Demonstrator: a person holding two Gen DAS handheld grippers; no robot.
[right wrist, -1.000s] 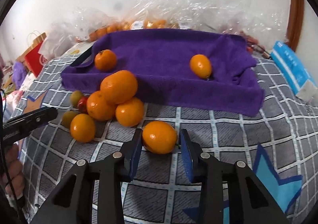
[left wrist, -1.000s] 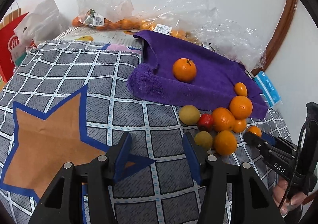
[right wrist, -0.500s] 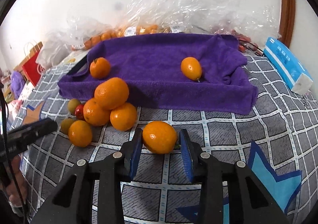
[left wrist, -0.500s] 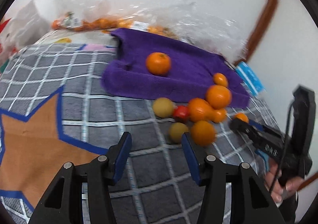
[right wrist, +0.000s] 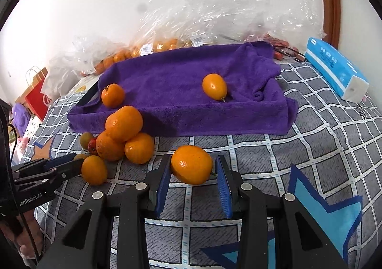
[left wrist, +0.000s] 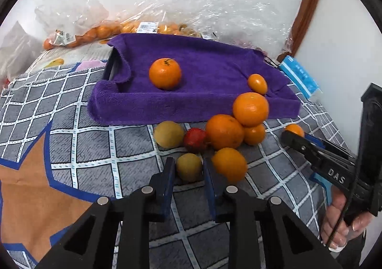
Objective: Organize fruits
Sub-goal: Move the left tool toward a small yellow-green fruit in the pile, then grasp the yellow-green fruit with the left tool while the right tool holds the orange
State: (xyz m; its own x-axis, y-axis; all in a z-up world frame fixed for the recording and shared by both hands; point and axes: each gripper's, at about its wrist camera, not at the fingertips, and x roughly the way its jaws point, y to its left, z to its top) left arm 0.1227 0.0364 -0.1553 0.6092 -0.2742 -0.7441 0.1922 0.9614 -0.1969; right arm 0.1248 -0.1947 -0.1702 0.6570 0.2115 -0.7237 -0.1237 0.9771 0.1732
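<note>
While the small yellow fruit (left wrist: 189,167) sits on the checked cloth (left wrist: 100,142) between the blue pads of the left gripper (left wrist: 188,179), whose jaws have just been closing and now pinch it, the towel-lined tray (left wrist: 203,104) lies straight ahead beyond the fruit pile (left wrist: 224,131). An orange (right wrist: 191,164) is seen framed by the right gripper (right wrist: 193,182); its left pad touches, but a sliver of gap shows at the right pad, so a grip cannot be told. Only the right wrist view shows that gap; only the left wrist view shows the yellow fruit clamped.
</note>
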